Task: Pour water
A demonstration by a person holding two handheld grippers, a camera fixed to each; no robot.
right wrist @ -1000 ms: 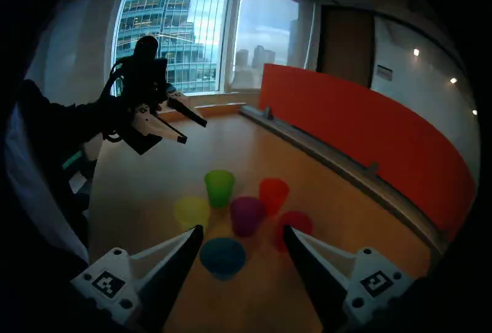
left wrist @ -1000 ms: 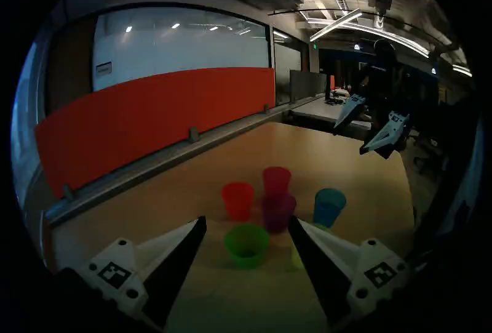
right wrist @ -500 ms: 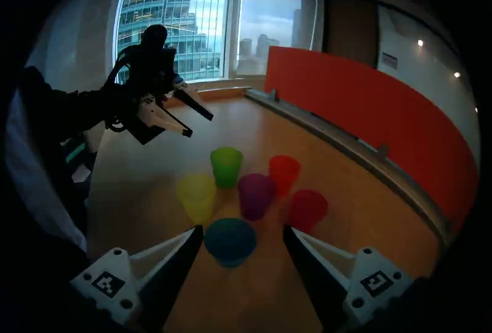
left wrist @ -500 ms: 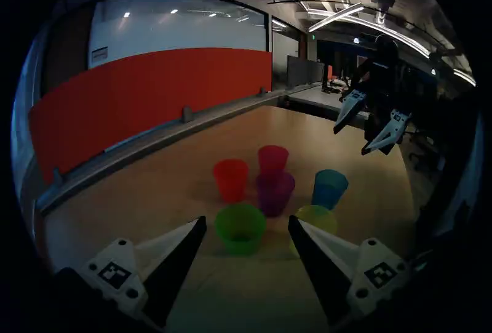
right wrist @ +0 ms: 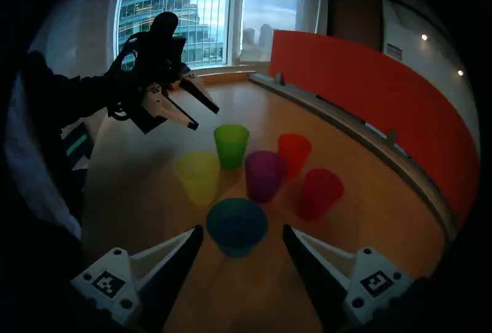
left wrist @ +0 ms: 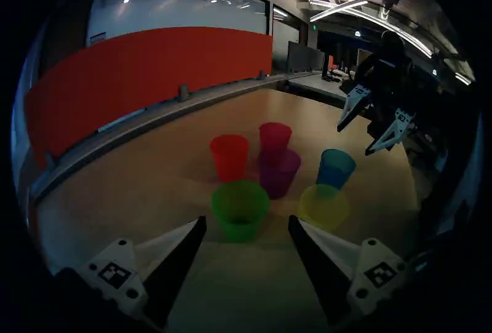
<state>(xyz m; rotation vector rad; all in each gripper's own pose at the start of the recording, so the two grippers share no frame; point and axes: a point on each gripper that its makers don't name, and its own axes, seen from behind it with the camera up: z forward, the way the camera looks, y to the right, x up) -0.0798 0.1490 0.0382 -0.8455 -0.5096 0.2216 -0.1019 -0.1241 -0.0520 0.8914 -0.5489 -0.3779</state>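
Several plastic cups stand upright in a cluster on the wooden table (left wrist: 154, 173). In the left gripper view my left gripper (left wrist: 246, 234) is open, just short of the green cup (left wrist: 240, 210), with yellow (left wrist: 323, 206), purple (left wrist: 278, 172), orange (left wrist: 229, 156), red (left wrist: 274, 138) and blue (left wrist: 335, 168) cups behind. My right gripper (left wrist: 375, 120) hangs open at the far right. In the right gripper view my right gripper (right wrist: 243, 240) is open around the near side of the blue cup (right wrist: 236, 225). The left gripper (right wrist: 200, 110) hovers open beyond the green cup (right wrist: 231, 144).
An orange partition (left wrist: 135, 74) and a grey rail run along the table's far side. Large windows (right wrist: 184, 13) lie past the table's end in the right gripper view. A person's dark sleeve (right wrist: 61, 105) holds the left gripper. Bare tabletop surrounds the cups.
Both grippers have tilted down and come closer to the cups, which now sit higher and larger in each view. Neither gripper has taken hold of anything.
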